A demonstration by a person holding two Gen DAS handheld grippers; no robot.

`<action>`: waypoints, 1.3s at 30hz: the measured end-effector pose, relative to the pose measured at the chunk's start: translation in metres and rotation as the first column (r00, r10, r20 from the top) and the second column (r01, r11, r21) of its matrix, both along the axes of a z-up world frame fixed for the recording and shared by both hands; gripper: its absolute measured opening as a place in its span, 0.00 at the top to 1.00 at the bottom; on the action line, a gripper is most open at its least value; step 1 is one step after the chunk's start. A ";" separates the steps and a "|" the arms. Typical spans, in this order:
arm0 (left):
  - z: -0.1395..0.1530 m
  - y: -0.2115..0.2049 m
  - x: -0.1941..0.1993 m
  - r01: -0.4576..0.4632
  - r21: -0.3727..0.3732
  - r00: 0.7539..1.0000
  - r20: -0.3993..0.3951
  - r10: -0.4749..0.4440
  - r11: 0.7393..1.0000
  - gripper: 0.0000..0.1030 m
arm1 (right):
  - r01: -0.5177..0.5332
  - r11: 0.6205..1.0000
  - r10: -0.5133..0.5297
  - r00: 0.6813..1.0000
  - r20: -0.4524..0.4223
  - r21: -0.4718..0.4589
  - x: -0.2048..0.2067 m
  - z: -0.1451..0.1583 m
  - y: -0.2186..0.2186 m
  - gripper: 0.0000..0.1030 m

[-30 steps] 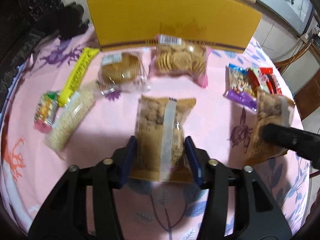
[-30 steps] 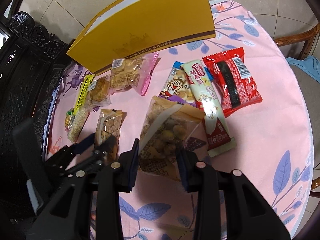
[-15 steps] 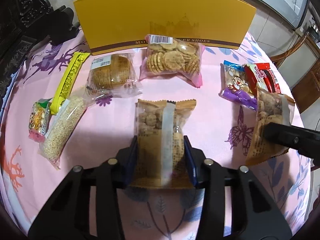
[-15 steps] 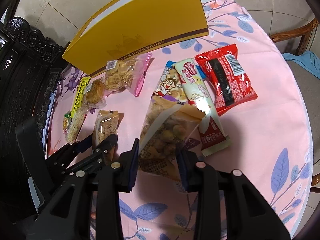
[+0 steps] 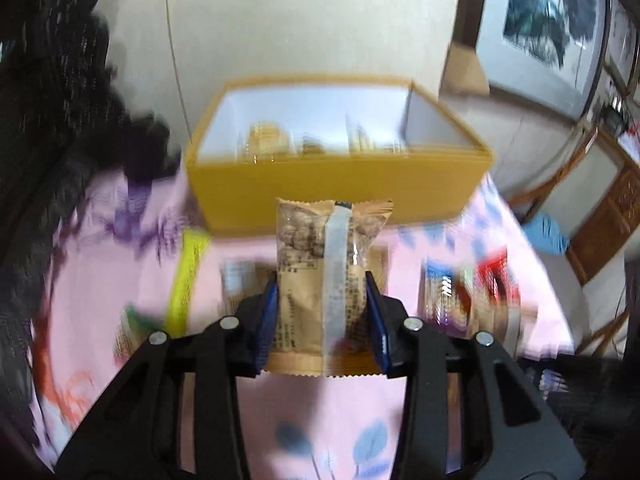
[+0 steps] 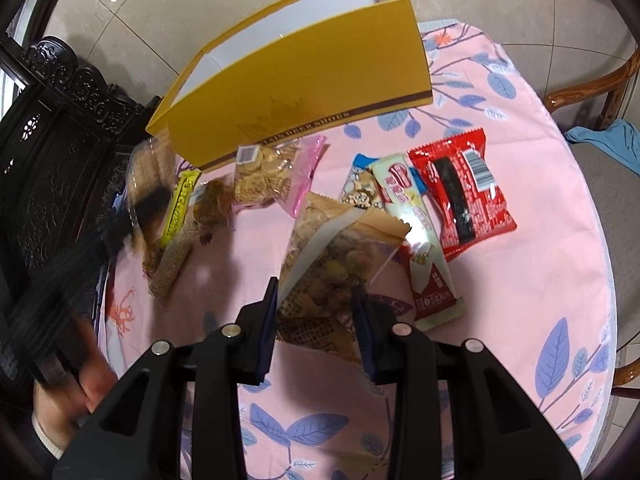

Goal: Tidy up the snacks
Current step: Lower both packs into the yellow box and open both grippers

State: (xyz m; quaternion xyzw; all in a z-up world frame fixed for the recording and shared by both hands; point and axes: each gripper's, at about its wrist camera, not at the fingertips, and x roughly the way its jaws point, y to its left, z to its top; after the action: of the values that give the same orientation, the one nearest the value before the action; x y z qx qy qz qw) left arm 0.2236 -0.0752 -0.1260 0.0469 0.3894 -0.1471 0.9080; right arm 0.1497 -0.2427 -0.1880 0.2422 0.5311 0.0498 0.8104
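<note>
Snack packets: left gripper (image 5: 322,312) clamps a brown biscuit packet (image 5: 326,276); right gripper (image 6: 316,316) clamps a nut packet (image 6: 332,272).

Black grippers (image 5: 320,312), blue-padded jaws, silver screws (image 5: 229,323).

One line of gold capital lettering ran along the brown band at the lower edge of the yellow box (image 6: 304,80), at 11 o'clock in the right wrist view; it was partly legible, ending in "DEER". Barcodes stood on the red packet (image 6: 460,192) and the pink biscuit bag (image 6: 276,176); their digits were illegible. Other packet print was unreadable.
</note>
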 end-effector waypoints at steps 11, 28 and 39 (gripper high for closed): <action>0.056 -0.016 0.122 -0.047 -0.027 0.995 0.092 0.050 0.999 0.61 | 0.009 1.000 -0.011 0.994 0.112 0.023 0.027 0.045 -0.013 0.66; 0.065 -0.017 0.168 -0.074 -0.030 0.991 0.110 0.077 0.997 0.61 | -0.034 0.996 0.069 0.893 0.444 -0.086 0.151 0.149 -0.015 0.67; 0.056 -0.007 0.183 -0.109 -0.018 0.992 0.057 0.110 0.994 0.44 | -0.017 0.995 0.062 0.882 0.468 -0.100 0.175 0.158 -0.016 0.67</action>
State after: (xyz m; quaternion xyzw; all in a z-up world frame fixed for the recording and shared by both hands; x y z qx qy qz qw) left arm 0.4067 -0.0826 -0.0697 0.0228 0.3638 -0.0986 0.9260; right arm 0.3251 -0.2590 -0.0303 0.1740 0.3252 0.0986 0.9242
